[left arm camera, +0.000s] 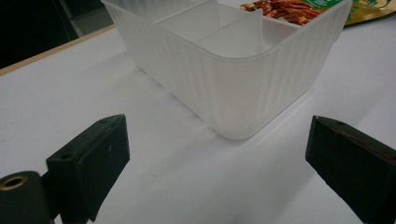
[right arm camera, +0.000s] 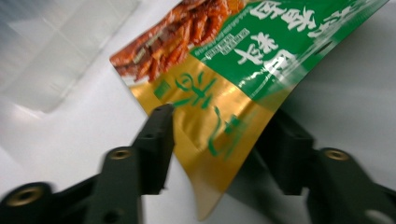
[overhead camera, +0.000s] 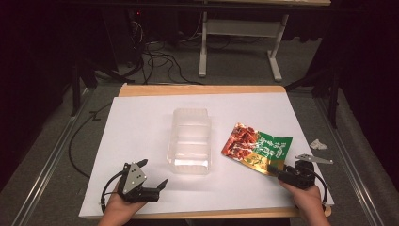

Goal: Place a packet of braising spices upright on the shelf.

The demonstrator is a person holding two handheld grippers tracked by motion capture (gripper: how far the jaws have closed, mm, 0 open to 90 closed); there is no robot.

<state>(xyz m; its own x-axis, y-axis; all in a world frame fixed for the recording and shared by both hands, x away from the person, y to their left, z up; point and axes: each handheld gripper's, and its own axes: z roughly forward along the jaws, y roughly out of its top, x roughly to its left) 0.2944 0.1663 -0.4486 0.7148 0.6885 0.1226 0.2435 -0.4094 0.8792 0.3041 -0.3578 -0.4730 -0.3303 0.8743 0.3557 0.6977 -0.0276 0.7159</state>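
A clear ribbed plastic container with dividers stands in the middle of the white sheet. To its right lies a green and gold snack bag printed with red strips. My right gripper is at the bag's near gold corner. In the right gripper view, that corner sits between the parted jaws of my right gripper, and the pads do not press on it. My left gripper rests open at the near left. It faces the container's end wall with nothing between its fingers.
The white sheet covers a wooden table. A crumpled white scrap lies past the sheet's right edge. Cables and a white frame's legs stand on the floor behind the table. Bare sheet lies to the left of the container.
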